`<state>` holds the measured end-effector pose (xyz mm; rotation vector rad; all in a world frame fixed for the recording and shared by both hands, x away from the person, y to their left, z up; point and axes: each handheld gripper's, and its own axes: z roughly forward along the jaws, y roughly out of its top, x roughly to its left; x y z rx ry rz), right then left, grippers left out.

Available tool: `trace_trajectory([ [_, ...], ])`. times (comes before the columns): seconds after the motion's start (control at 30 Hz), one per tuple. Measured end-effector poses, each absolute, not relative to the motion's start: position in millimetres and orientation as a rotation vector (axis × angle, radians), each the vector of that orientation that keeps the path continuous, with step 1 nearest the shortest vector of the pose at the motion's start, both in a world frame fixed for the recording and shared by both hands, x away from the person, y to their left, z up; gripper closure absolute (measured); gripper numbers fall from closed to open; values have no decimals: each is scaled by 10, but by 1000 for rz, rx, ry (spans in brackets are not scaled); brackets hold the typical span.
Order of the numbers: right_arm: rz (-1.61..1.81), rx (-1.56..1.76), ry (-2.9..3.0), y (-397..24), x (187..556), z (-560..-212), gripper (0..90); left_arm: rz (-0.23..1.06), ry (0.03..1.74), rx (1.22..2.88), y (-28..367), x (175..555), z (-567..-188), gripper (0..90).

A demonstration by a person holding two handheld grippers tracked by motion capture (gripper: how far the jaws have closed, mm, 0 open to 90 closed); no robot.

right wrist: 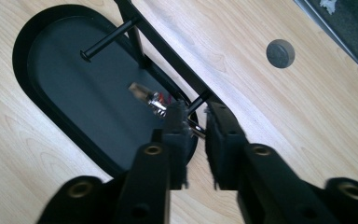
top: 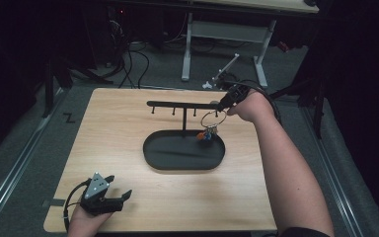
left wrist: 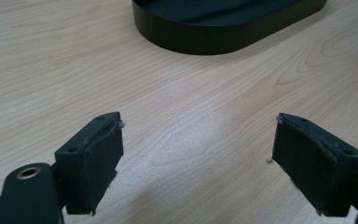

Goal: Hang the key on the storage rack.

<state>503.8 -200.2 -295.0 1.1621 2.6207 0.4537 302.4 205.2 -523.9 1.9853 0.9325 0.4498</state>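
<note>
Right gripper [top: 223, 104] fingers pinching key ring [top: 213, 119] beside rack peg [right wrist: 196, 102], left gripper [top: 121, 197] fingers spread

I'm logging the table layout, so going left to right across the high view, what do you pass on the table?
Left claw → black oval tray → upright post of the hook stand → key ring with keys → right claw.

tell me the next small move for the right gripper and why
Probably ease the key ring onto the end peg of the rack, then open. The right gripper pinches the ring beside that peg, keys dangling above the tray.
</note>
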Motion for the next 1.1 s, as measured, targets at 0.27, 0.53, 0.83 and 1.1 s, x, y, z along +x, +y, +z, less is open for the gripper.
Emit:
trace_trajectory([
  [0.27, 455, 1206, 2600, -2022, 4982, -2915, 602, 458, 934, 1981, 2041, 3023, -5241, 167],
  [0.53, 450, 1235, 2584, -2011, 4943, -2929, 485, 454, 931, 1988, 2025, 3024, -5243, 167],
  [0.83, 462, 1271, 2570, -2060, 4908, -3039, 393, 454, 930, 1990, 2021, 3023, -5246, 167],
  [1.1, 499, 1291, 2580, -2127, 4838, -3118, 334, 454, 930, 1997, 2016, 3025, -5253, 167],
])
